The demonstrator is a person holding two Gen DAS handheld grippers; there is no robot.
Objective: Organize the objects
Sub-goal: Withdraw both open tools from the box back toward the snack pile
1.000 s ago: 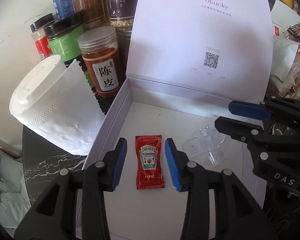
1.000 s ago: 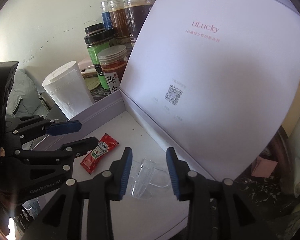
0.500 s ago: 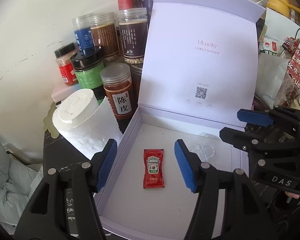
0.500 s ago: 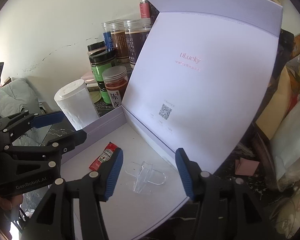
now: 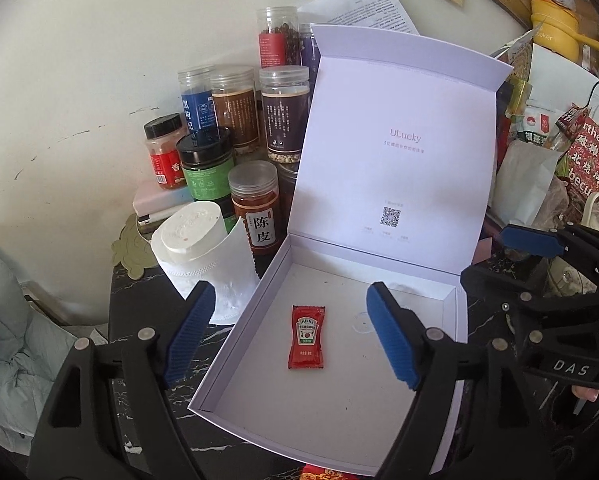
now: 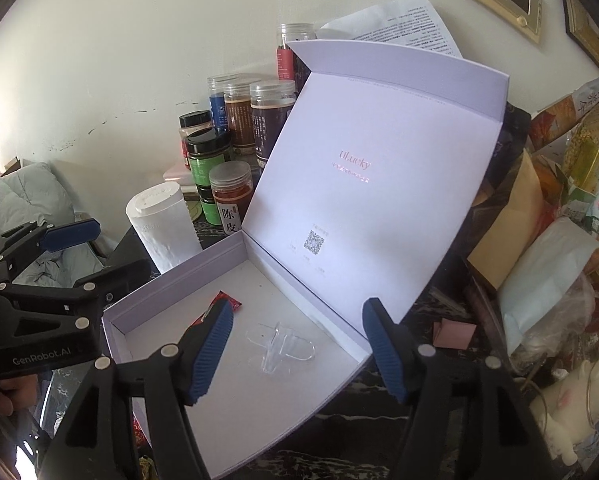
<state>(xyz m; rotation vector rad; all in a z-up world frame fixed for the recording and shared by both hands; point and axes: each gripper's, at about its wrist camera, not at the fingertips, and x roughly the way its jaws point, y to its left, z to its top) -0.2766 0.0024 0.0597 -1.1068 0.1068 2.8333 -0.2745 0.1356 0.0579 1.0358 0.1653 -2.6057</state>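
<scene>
A pale lavender box (image 5: pixel 235 330) stands with its lid (image 5: pixel 399 160) upright. A red ketchup packet (image 5: pixel 306 338) lies flat on its floor. A clear plastic piece (image 6: pixel 279 346) lies beside it, nearer the lid. My left gripper (image 5: pixel 289 296) hovers above the packet, its jaws opening, with nothing touching the blue pads. My right gripper (image 6: pixel 298 312) hangs over the clear piece, its jaws also opening, with nothing pressed between them. The right gripper (image 5: pixel 495 258) shows at the box's right side. The left gripper (image 6: pixel 111 250) shows at the left. The packet (image 6: pixel 225 302) is partly hidden behind a finger.
Several spice jars (image 5: pixel 255 200) crowd the wall behind the box. A white tissue roll (image 5: pixel 203 248) leans against the box's left wall. Bags and packets (image 5: pixel 531 184) pile up at the right. The dark marble tabletop (image 5: pixel 139 320) shows left of the box.
Both grippers have risen and drawn back from the box floor, and their jaws have widened. The ketchup packet and the clear piece stay where they lay.
</scene>
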